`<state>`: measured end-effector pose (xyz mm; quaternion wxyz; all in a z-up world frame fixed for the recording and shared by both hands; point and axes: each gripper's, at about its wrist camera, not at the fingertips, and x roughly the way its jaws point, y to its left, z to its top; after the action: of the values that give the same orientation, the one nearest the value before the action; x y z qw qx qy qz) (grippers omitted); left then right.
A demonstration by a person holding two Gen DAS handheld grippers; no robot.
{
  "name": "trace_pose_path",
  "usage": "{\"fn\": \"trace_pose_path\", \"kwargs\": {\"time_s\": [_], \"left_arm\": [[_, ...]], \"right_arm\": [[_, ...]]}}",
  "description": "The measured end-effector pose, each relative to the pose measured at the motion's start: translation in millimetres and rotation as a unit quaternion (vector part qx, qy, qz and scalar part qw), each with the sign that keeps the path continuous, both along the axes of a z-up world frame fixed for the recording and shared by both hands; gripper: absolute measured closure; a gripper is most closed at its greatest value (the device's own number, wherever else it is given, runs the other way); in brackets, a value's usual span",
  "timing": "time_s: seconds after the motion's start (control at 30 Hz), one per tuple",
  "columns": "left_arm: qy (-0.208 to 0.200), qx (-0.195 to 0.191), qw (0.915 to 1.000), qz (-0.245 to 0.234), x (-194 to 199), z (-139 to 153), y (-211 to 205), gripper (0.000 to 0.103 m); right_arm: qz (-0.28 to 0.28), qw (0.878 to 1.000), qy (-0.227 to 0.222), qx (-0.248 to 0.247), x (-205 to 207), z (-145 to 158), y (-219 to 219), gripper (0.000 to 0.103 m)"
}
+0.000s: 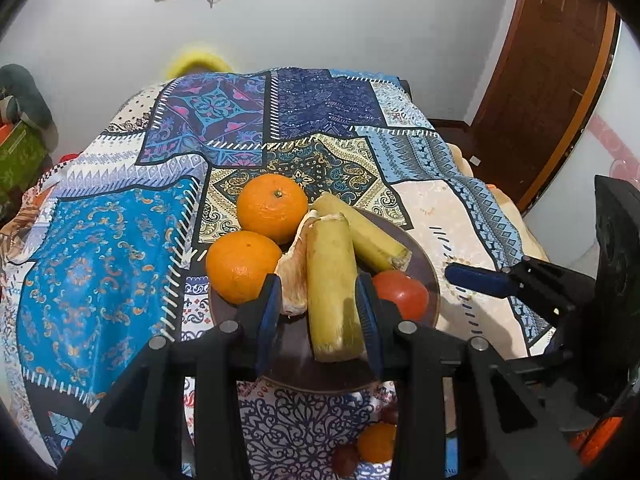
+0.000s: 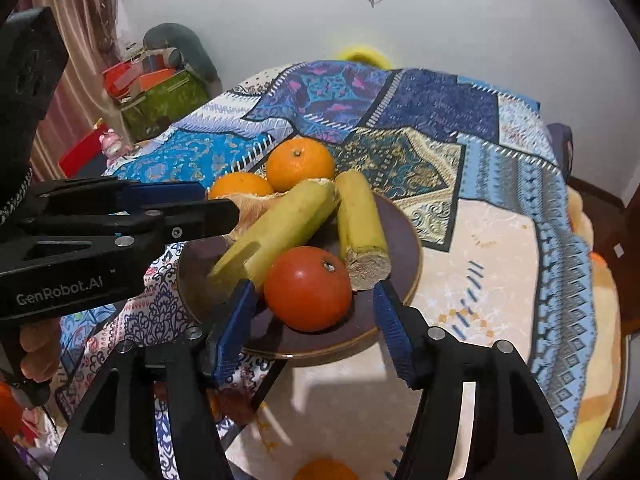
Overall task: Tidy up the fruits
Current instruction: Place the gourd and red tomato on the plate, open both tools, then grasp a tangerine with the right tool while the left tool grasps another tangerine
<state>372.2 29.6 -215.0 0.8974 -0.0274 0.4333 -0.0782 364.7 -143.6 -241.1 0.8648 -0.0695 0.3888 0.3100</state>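
While the dark plate [image 2: 404,240] sits on the patchwork cloth of the desk [image 1: 100,240], the left gripper [image 1: 320,312] has its fingers either side of the nearer banana piece [image 1: 330,288]. The gap is narrow, yet whether the pads truly press on the peel cannot be told. The right gripper [image 2: 314,320] hangs at the plate's near rim with its fingers apart, the tomato [image 2: 308,288] between them and untouched.

That banana piece looks soft and light, easily bruised, so a gentle hold across its middle seems wisest. The tomato looks smooth, round and thin-skinned; it would likely slip or split under a hard squeeze, and is best taken across its widest part.

The count on the plate: two banana pieces, the second [image 2: 360,228] lying to the right, two whole oranges [image 1: 272,206] at the far left, one peeled orange [image 1: 294,276] and one tomato. Off the plate, near the camera, another orange fruit [image 1: 376,442] lies on the cloth.
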Motion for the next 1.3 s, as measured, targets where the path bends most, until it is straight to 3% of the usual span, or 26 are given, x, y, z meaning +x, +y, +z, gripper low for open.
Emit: {"fn": "trace_pose_path", "kwargs": {"time_s": [0.37, 0.63, 0.77, 1.3], "left_arm": [[-0.012, 0.012, 0.9998, 0.014, -40.7, 27.3, 2.8, 0.066], [-0.014, 0.016, 0.9997, 0.015, -79.9, 38.8, 0.1, 0.058], [-0.004, 0.021, 0.9997, 0.010, -94.5, 32.8, -3.7, 0.052], [0.069, 0.031, 0.9967, -0.030, -108.6, -27.3, -34.1, 0.052]], "right_arm": [[-0.025, 0.999, -0.022, -0.003, -27.4, 28.0, -25.6, 0.045], [-0.042, 0.998, -0.037, -0.004, -58.7, 47.7, -42.2, 0.045], [-0.045, 0.998, -0.030, -0.007, -72.0, 47.8, -48.5, 0.045], [-0.050, 0.998, 0.024, -0.023, -91.3, 17.6, -61.7, 0.045]]}}
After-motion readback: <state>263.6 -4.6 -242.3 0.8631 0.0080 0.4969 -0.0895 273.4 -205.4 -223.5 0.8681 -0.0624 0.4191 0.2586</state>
